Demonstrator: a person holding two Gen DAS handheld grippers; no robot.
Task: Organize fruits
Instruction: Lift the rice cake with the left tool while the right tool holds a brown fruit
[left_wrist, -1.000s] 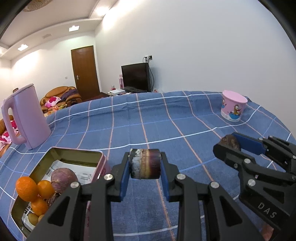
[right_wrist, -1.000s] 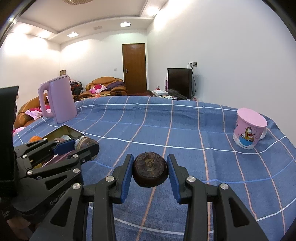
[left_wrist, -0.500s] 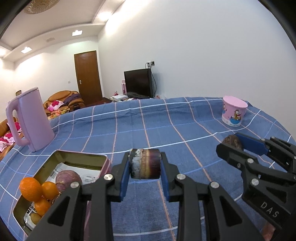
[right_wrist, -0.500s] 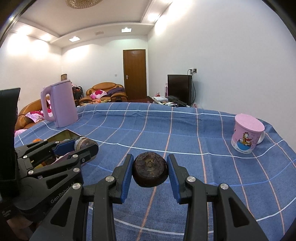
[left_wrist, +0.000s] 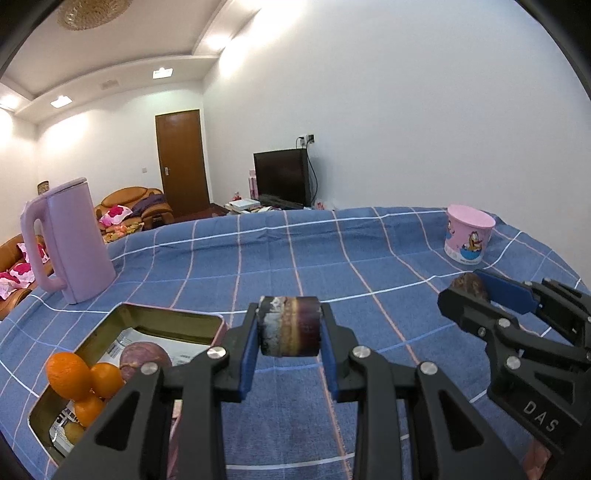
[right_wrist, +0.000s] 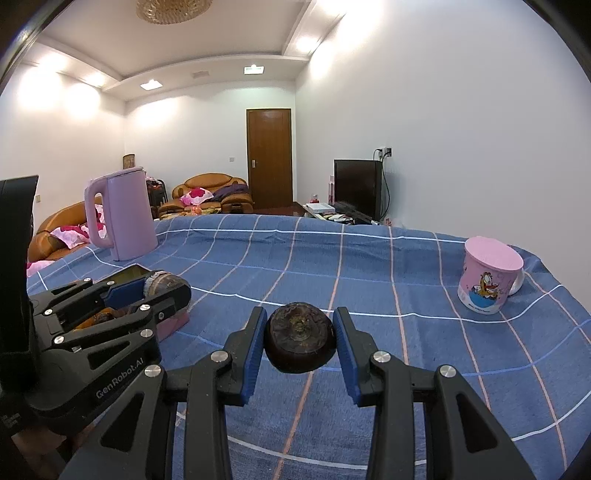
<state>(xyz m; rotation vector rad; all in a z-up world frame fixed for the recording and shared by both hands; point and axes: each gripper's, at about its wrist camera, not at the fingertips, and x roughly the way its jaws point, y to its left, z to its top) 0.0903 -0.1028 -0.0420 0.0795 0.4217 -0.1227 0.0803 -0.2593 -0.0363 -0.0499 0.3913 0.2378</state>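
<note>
Pinching a dark purple fruit (left_wrist: 289, 326) between its blue pads, the left gripper (left_wrist: 289, 334) hangs above the blue checked tablecloth (left_wrist: 332, 258), just right of the open tin (left_wrist: 173, 321) holding oranges (left_wrist: 68, 376). The right gripper (right_wrist: 300, 338) is likewise clamped on a dark round fruit (right_wrist: 300, 336).

We seem to be in a home living room: a sofa (right_wrist: 210, 190) with cushions, a television (right_wrist: 356, 190), a wooden door (right_wrist: 269, 157), and a cloth-covered table (right_wrist: 332, 258).
</note>
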